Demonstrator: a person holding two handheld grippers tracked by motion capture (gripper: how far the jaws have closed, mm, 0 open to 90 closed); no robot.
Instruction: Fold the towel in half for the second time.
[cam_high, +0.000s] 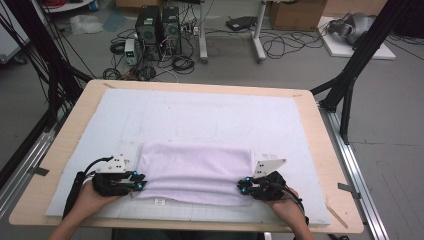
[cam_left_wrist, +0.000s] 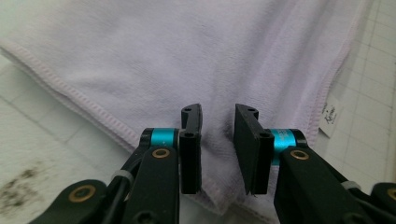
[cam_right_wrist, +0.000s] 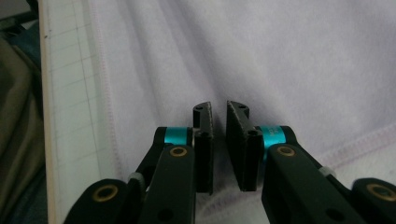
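Lying near the front edge of the white gridded mat (cam_high: 210, 112), the folded pale lilac terry towel (cam_high: 197, 172) is pinched at its ends (fabric bunched between narrowly parted jaws) by the left gripper (cam_high: 140, 183) and the right gripper (cam_high: 243, 186).

Grey floor (cam_high: 390, 130) all around, with black cables (cam_high: 280, 45) sprawling across it. Two black computer towers (cam_high: 159, 27) stand at the back, a cardboard box (cam_high: 297, 14) off to the right. The light wooden table (cam_high: 320, 125) carries a white gridded mat (cam_high: 200, 110). Black frame struts (cam_high: 360, 55) flank both sides.
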